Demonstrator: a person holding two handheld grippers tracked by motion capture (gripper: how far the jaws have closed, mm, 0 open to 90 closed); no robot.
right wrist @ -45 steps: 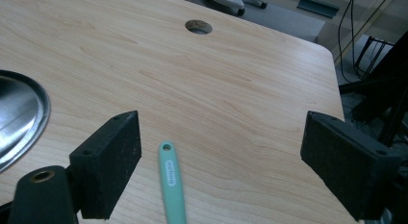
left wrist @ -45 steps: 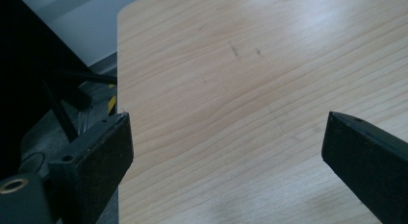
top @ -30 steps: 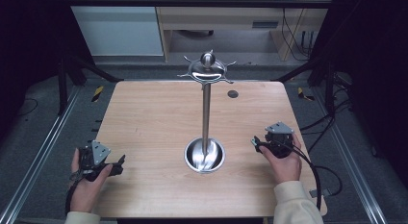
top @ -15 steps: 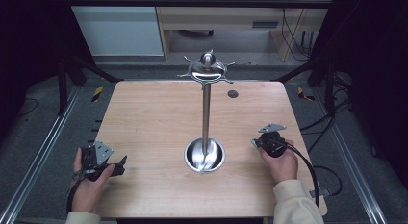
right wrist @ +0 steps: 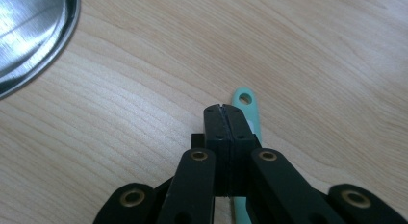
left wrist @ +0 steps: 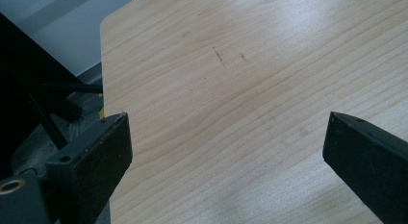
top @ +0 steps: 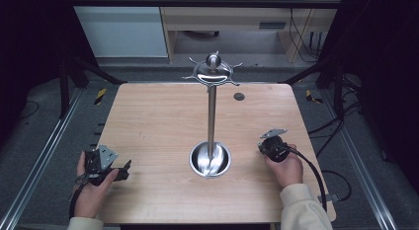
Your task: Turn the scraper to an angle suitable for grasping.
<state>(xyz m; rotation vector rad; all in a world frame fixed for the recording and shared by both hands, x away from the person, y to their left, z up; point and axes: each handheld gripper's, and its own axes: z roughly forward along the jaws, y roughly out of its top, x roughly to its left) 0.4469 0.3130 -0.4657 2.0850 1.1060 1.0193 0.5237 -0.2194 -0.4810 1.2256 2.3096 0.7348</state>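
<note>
My right gripper (right wrist: 224,111) points down at the wooden table (top: 158,121), its black jaws pressed together after just closing; I see nothing between the pads. A thin mint-green handle (right wrist: 246,100) with a hole at its end lies flat on the wood under the right jaw. From above, that gripper (top: 264,147) sits right of the metal stand's round base (top: 210,160). My left gripper (left wrist: 226,142) has its jaws wide apart over bare wood. It rests in a hand at the table's near left corner (top: 123,170).
The stand's pole (top: 211,116) rises to a disc with hooks and a ball top (top: 212,71) above the far edge. Its shiny base rim (right wrist: 29,36) lies close to my right gripper. A small dark disc (top: 239,96) sits at the far right.
The right gripper's jaws have gone from wide open to shut. That hand has dipped towards the table and shifted slightly towards the stand. The left hand has stayed put.
</note>
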